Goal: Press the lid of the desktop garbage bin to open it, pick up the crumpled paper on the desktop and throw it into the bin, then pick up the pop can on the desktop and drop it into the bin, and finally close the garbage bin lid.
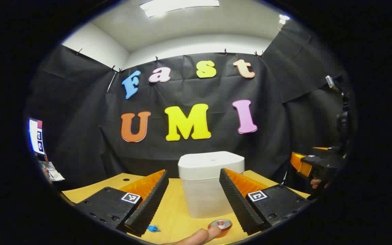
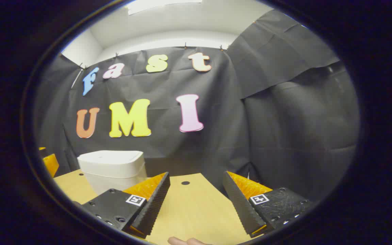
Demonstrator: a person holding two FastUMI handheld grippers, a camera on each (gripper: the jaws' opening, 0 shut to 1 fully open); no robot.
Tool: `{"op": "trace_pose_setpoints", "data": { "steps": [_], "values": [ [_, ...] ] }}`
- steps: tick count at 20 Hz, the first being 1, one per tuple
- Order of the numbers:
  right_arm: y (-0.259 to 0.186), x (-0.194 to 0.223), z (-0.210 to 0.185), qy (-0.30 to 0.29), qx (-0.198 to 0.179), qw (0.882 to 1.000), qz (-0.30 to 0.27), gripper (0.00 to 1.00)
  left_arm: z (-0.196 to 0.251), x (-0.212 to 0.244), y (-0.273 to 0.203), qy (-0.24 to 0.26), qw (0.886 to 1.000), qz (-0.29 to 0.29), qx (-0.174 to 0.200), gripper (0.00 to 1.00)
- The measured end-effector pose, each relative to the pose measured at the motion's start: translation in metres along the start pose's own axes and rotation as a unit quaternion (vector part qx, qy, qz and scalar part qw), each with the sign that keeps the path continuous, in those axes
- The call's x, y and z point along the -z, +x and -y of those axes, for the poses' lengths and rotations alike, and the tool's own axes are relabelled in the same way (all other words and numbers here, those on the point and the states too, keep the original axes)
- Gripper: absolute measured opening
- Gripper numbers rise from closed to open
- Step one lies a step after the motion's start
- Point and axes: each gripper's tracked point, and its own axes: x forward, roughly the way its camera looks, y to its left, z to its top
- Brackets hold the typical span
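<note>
Wooden desk [image 1: 177, 207] is carrying the lidded bin [image 1: 210, 182] at twelve o'clock; pop can [image 1: 220, 225] is lying nearer. Left tool [image 1: 194, 200] and right tool [image 2: 196, 200] are being held open, empty.

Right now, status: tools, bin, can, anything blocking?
Left tool open, lined up on bin. Right tool open over bare table. Bin lid shut. Can low between left fingers, a fingertip beside it. Nothing blocking the lid.

The pop can [image 1: 220, 225] sits near, cut off below, a fingertip [image 1: 201, 235] covering its near left rim.
</note>
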Motion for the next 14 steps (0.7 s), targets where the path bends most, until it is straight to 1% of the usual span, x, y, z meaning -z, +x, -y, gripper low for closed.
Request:
{"op": "trace_pose_setpoints", "data": {
  "steps": [1, 2, 4, 5, 7, 8, 9, 10, 12, 14],
  "values": [
    [-0.015, 0.001, -0.017, -0.01, -0.012, 1.0, -0.002, 0.95, -0.021, 0.004, -0.007, -0.004, 1.0, -0.007, -0.017, 0.98],
    [-0.028, 0.004, -0.033, -0.015, -0.028, 0.999, -0.005, 0.95, -0.038, 0.007, -0.015, -0.011, 1.0, -0.01, -0.027, 0.98],
    [-0.05, 0.011, -0.065, -0.027, -0.075, 0.997, -0.016, 0.95, -0.052, 0.012, -0.027, -0.017, 1.0, -0.014, -0.023, 0.98],
    [-0.06, 0.012, -0.075, -0.033, -0.089, 0.995, -0.021, 0.95, -0.057, 0.014, -0.03, -0.02, 1.0, -0.014, -0.018, 0.98],
    [-0.077, 0.008, -0.084, -0.045, -0.107, 0.993, -0.014, 0.95, -0.065, 0.022, -0.034, -0.022, 1.0, -0.017, -0.013, 0.97],
    [-0.082, 0.007, -0.086, -0.053, -0.108, 0.993, -0.013, 0.95, -0.067, 0.028, -0.035, -0.025, 0.999, -0.02, -0.009, 0.97],
    [-0.087, 0.003, -0.084, -0.059, -0.1, 0.993, -0.004, 0.95, -0.066, 0.033, -0.036, -0.026, 0.999, -0.026, -0.003, 0.97],
    [-0.091, -0.004, -0.083, -0.067, -0.095, 0.993, 0.01, 0.93, -0.067, 0.038, -0.038, -0.027, 0.999, -0.031, 0.0, 0.97],
    [-0.094, -0.007, -0.083, -0.074, -0.087, 0.993, 0.023, 0.97, -0.079, 0.045, -0.041, -0.033, 0.999, -0.036, -0.008, 0.97],
    [-0.091, -0.003, -0.085, -0.068, -0.092, 0.993, 0.016, 0.97, -0.091, 0.047, -0.041, -0.041, 0.998, -0.035, -0.018, 0.97]
  ]
}}
